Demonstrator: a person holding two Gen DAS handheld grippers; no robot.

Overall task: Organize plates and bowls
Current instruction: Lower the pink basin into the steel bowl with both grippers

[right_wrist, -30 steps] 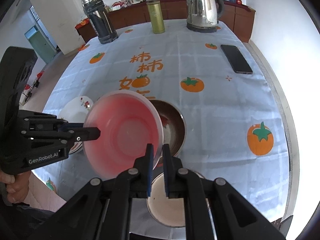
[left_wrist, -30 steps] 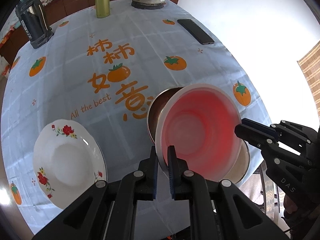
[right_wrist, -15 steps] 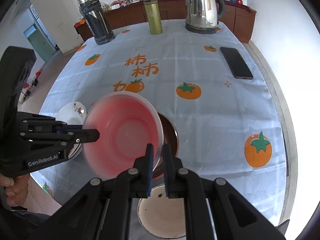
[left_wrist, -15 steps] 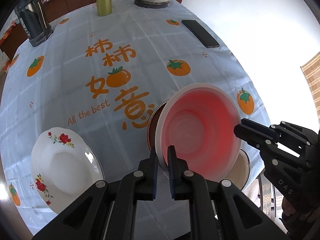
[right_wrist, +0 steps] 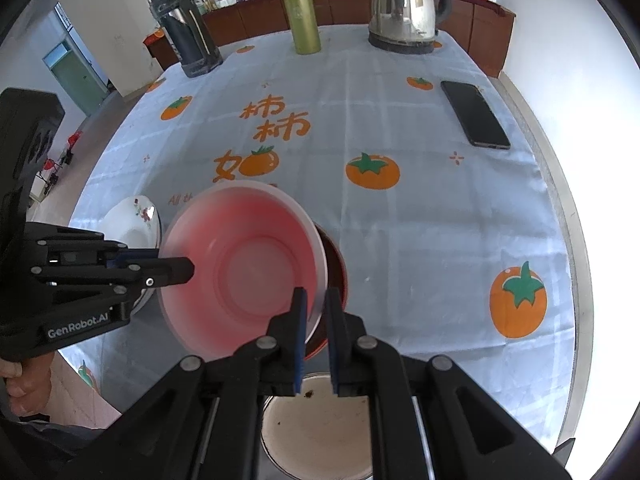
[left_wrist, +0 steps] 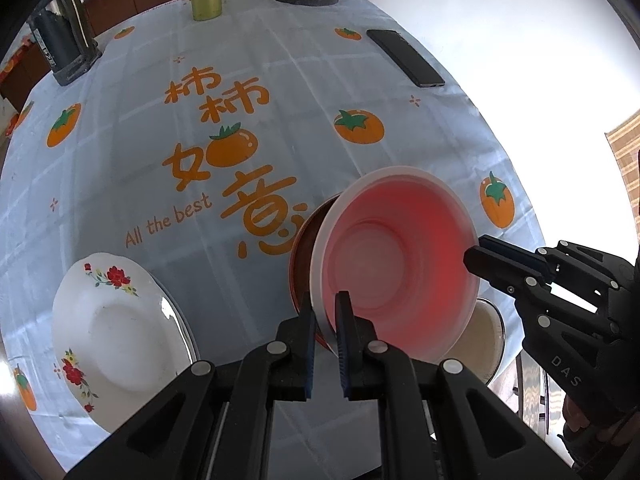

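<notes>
Phone (right_wrist: 475, 113), kettle (right_wrist: 404, 6) and flasks stand well beyond pink bowl (left_wrist: 394, 264).

Black grippers (left_wrist: 324, 312) – blue pads, silver screws

Left gripper (left_wrist: 325, 308) and right gripper (right_wrist: 316, 304) both clamped, angled steeply down.
</notes>
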